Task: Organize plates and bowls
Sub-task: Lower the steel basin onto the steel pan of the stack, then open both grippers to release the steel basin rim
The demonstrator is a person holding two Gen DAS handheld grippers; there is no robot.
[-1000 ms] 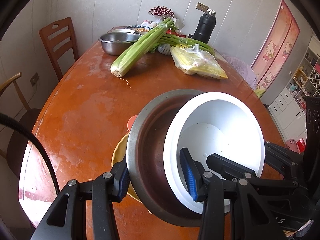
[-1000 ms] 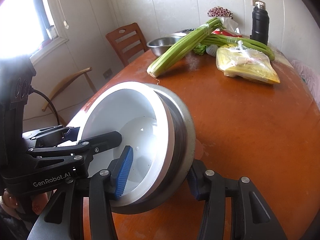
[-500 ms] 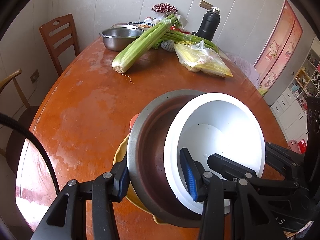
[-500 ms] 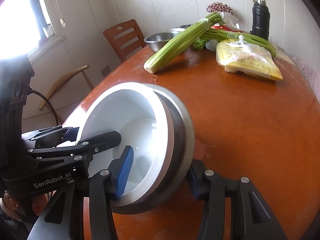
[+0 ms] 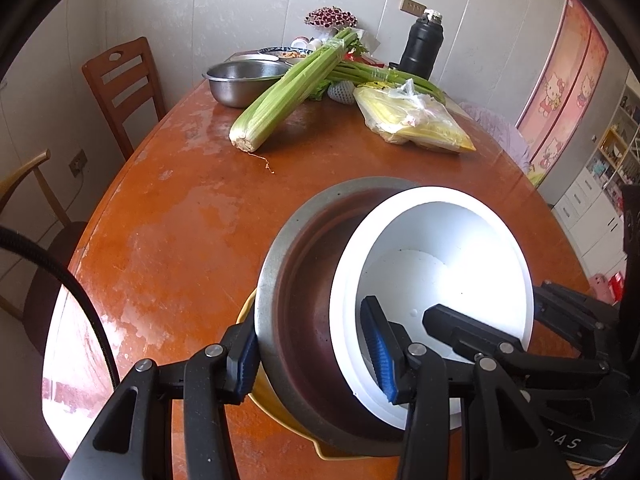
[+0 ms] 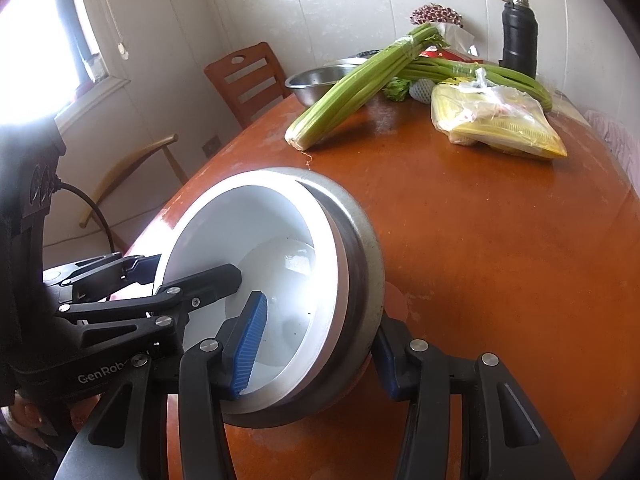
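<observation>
Far left on the counter [image 5: 168, 240]: steel basin [image 5: 244, 80], contents unclear, celery [image 5: 288, 92] propped on its rim. Near edge: white bowl [image 5: 440, 264] nested in a grey metal bowl [image 5: 304, 300], both tilted above a yellow dish [image 5: 272, 396]. Your left gripper [image 5: 312, 360] and right gripper [image 6: 316, 344] each have jaws pinching the stacked walls, one blue pad inside, one outside.

Near edge, obstructed: nested metal bowl [image 5: 304, 320] and white bowl [image 5: 440, 264], tilted, with a yellow dish [image 5: 272, 396] beneath, possibly touching.
Mid table [image 5: 172, 248]: bare wood, open passage on every side of the stack.
Far end, crowded: celery [image 5: 288, 96], steel basin [image 5: 240, 80], bagged corn [image 5: 416, 120], black flask [image 5: 422, 50].
Left side: wooden chair [image 5: 120, 84] beside the rim.
</observation>
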